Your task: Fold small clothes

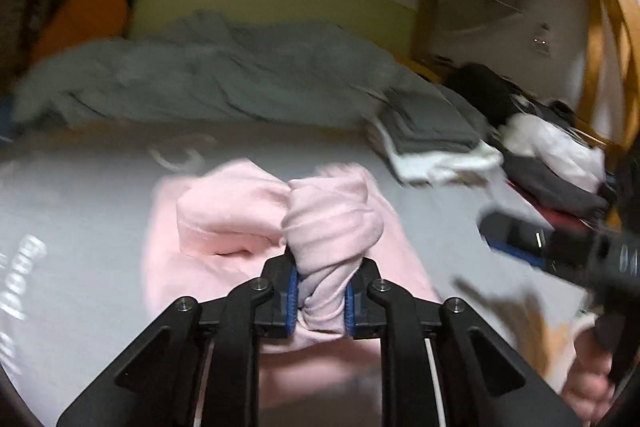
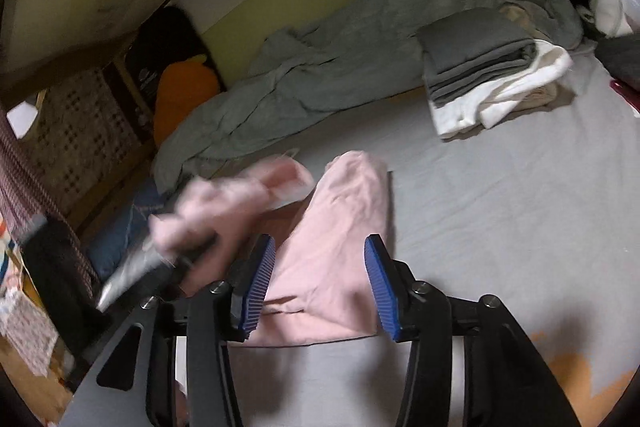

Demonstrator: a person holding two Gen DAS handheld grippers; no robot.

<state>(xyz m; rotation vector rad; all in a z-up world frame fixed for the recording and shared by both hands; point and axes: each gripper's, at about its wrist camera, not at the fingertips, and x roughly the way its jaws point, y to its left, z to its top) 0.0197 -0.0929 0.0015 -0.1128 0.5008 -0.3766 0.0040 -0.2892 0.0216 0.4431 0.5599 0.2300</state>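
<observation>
Left gripper (image 1: 320,301), black w/ blue ribbed pads: clamped on a twisted bunch of the pale pink cotton garment (image 1: 256,223), cloth squeezed tight betw. both pads and lifted off the bed. Blur in both views.

Right gripper (image 2: 320,283), same build: jaws apart, nothing pressed betw. them. Pads straddle the flat half of the pink garment from above; I can't tell if they touch the cloth.

Item 1, pink garment: mid-bed on the light grey mattress sheet (image 2: 500,227). From my right wrist view the flat part runs lengthwise away from the claw, long axis roughly in line w/ the fingers; the raised part hangs to its left, under the left gripper.

Item 2, folded stack of dark grey and white clothes (image 2: 492,75): far right, well apart from the pink piece.

Item 3, rumpled grey-green duvet (image 2: 320,59): along the far edge by the wall.

Judgement: fold in progress. Left holds the moving edge, right is nearer the flat half, so I'd have the right anchor that half while the left carries its bunch across.
</observation>
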